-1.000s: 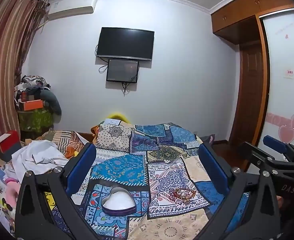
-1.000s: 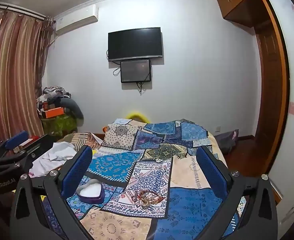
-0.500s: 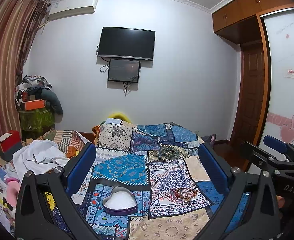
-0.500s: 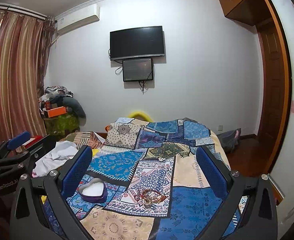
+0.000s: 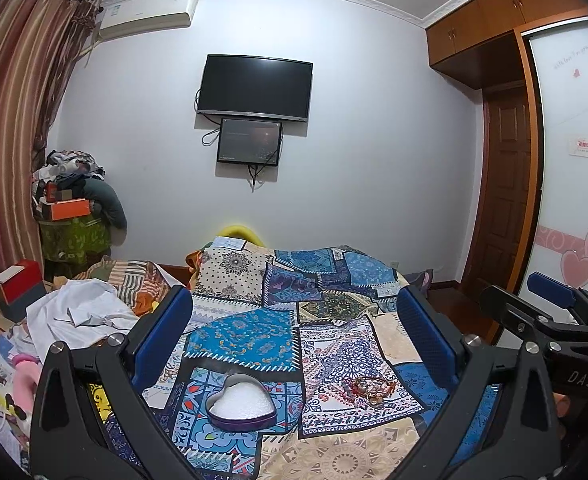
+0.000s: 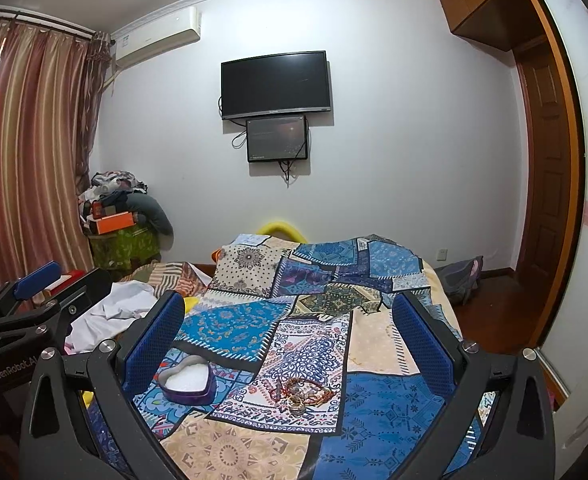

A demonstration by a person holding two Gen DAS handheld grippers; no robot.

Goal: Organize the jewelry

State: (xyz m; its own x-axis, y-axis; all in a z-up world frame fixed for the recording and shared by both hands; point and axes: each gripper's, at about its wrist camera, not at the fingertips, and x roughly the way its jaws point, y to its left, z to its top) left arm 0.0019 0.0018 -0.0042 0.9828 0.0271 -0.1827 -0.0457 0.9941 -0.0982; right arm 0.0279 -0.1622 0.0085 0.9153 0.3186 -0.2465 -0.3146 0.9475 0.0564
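Observation:
An open purple heart-shaped box (image 5: pixel 241 406) (image 6: pixel 188 383) with white padding lies on the patchwork bedspread (image 5: pixel 254 328) (image 6: pixel 373 420). To its right sits a tangled pile of bracelets and beads (image 5: pixel 369 387) (image 6: pixel 299 394). My left gripper (image 5: pixel 294 320) hovers open above and short of both, with nothing between its blue pads. My right gripper (image 6: pixel 290 320) is open too, held over the near end of the bed, the jewelry pile low between its fingers. Each gripper shows at the edge of the other's view.
A white cloth (image 5: pixel 78 316) and striped bedding lie at the bed's left. A red box (image 5: pixel 18 288) and a heap of clothes with an orange box (image 5: pixel 70 208) stand by the curtain. A wardrobe and door (image 5: pixel 505 200) are on the right.
Both grippers have tipped up and drawn back slightly, so the box and the jewelry pile sit a little lower in each view. Nothing on the bed moved.

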